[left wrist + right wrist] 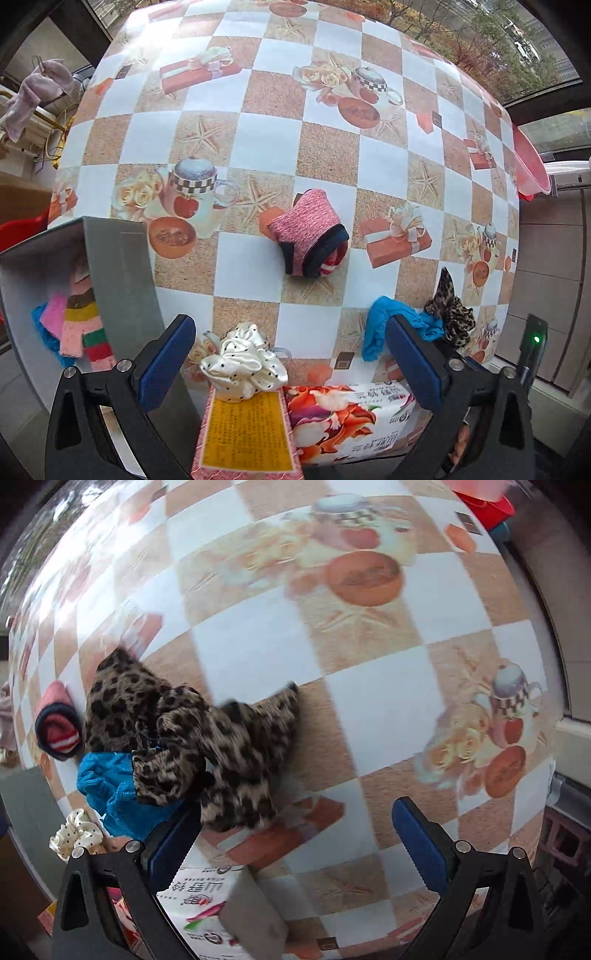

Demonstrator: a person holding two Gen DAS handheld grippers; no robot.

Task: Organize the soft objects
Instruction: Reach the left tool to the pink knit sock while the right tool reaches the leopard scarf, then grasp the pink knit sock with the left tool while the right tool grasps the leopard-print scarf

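A pink knit sock roll with a dark cuff (309, 232) lies mid-table, well ahead of my left gripper (291, 354), which is open and holds nothing. A cream dotted scrunchie (242, 363) rests between its fingers on a pink-and-yellow pack (245, 435). A blue cloth (384, 326) and a leopard-print cloth (448, 310) lie by the right finger. In the right wrist view the leopard cloth (192, 738) sits over the blue cloth (114, 786), just ahead of the left finger of my open right gripper (295, 834). The sock roll (59, 723) and scrunchie (75, 834) show at the left.
A grey box (118, 280) at the left holds striped and coloured cloths (79, 325). A floral tissue pack (343, 421) lies at the near edge of the chequered tablecloth (258, 92). A pink basin (528, 162) sits past the table's right edge.
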